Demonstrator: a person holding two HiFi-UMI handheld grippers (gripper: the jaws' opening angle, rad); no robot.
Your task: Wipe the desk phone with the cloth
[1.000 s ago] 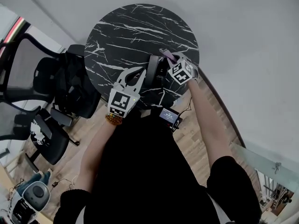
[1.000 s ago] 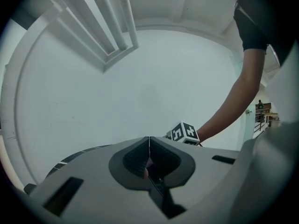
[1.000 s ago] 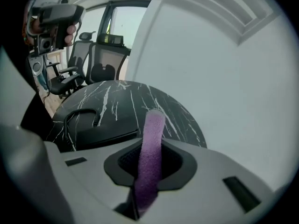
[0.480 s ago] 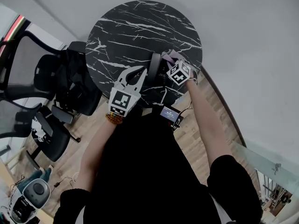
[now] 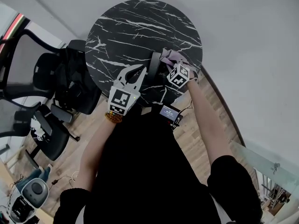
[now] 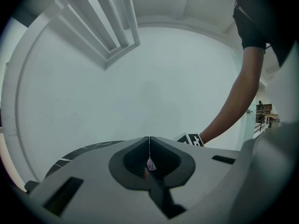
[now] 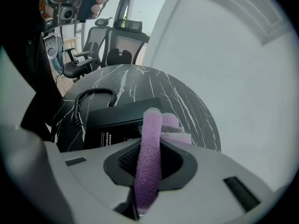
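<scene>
Cloth (image 7: 152, 125) shifted on desk phone (image 7: 117, 118), clamped in right hand-held gripper (image 7: 148, 158).

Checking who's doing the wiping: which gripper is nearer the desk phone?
Right. The right gripper, shut on the cloth, is over the desk phone; the left gripper, shut, sits beside it.

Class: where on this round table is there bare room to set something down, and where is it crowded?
Bare: the far half of the table, between the desk phone and the far rim, and its left side toward the chairs. Crowded: the near right edge, with phone, cloth, right gripper.
</scene>
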